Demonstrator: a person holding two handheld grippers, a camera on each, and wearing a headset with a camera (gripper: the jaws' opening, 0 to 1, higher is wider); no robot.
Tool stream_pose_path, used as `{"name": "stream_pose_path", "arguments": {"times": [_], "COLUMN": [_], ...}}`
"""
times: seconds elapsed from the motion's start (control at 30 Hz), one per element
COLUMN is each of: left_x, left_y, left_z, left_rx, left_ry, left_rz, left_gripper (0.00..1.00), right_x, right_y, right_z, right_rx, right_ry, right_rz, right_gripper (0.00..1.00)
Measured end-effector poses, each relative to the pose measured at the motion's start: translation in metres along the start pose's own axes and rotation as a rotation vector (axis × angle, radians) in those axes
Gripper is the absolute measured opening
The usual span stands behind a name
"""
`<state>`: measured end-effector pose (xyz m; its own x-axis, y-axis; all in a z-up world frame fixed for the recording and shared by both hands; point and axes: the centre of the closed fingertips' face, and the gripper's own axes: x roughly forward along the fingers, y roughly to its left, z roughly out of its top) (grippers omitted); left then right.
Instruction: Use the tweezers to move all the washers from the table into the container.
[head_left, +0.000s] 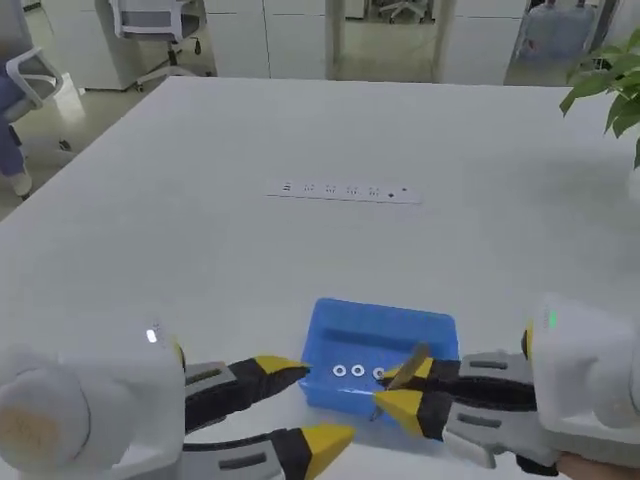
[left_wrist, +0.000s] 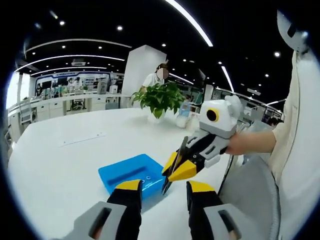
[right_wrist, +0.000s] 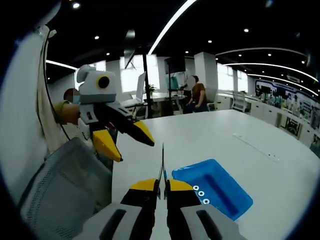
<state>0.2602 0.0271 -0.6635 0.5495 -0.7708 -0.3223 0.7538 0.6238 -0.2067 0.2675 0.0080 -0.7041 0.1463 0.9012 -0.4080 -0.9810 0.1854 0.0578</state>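
Observation:
A blue container (head_left: 385, 330) sits near the table's front edge and holds three washers (head_left: 358, 371) in a row. My right gripper (head_left: 398, 390) is shut on the tweezers (head_left: 408, 364), whose tips hang over the container's near right part. My left gripper (head_left: 318, 403) stands open and holds nothing, just left of the container. In the right gripper view the tweezers (right_wrist: 162, 167) rise from my shut right gripper (right_wrist: 162, 186), with the container (right_wrist: 220, 192) and washers (right_wrist: 200, 192) to the right. The left gripper view has my open left gripper (left_wrist: 164, 187) before the container (left_wrist: 125, 172) and the tweezers (left_wrist: 174, 162).
A white power strip (head_left: 345, 190) lies across the middle of the white table (head_left: 200, 200). A potted plant (head_left: 612, 80) stands at the far right edge. A grey mesh chair (right_wrist: 65, 190) is close behind the front edge. People sit at desks in the background.

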Motion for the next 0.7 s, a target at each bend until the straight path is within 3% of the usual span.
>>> {"name": "stream_pose_path", "arguments": {"times": [0.07,0.13,0.2,0.23,0.4,0.5,0.63,0.7], "left_x": [0.001,0.002,0.002,0.001,0.000,0.002,0.010,0.017], "left_y": [-0.002,-0.007,-0.008,-0.012,-0.019,-0.026,-0.043,-0.046], "left_z": [0.009,0.013,0.018,0.023,0.033,0.032,0.019,0.014], "left_rx": [0.013,0.042,0.079,0.113,0.129,0.163,0.248,0.296], "left_ry": [-0.016,-0.002,0.001,0.006,0.007,0.034,0.126,0.162], "left_rz": [-0.039,-0.100,-0.117,-0.136,-0.176,-0.212,-0.282,-0.282], "left_gripper": [0.22,0.14,0.07,0.06,0.05,0.06,0.06,0.05], "right_x": [-0.002,-0.004,-0.005,-0.005,-0.006,-0.006,-0.004,-0.002], "right_y": [0.005,0.007,0.009,0.010,0.013,0.017,0.022,0.026], "right_z": [0.001,0.005,0.007,0.008,0.007,-0.003,-0.014,-0.017], "right_rx": [-0.014,-0.019,-0.034,-0.036,-0.059,-0.093,-0.145,-0.158], "right_ry": [0.001,-0.003,-0.002,-0.004,0.018,0.071,0.145,0.163], "right_rz": [0.026,0.043,0.058,0.066,0.071,0.084,0.103,0.121], "right_gripper": [0.03,0.03,0.03,0.03,0.03,0.03,0.03,0.03]}}
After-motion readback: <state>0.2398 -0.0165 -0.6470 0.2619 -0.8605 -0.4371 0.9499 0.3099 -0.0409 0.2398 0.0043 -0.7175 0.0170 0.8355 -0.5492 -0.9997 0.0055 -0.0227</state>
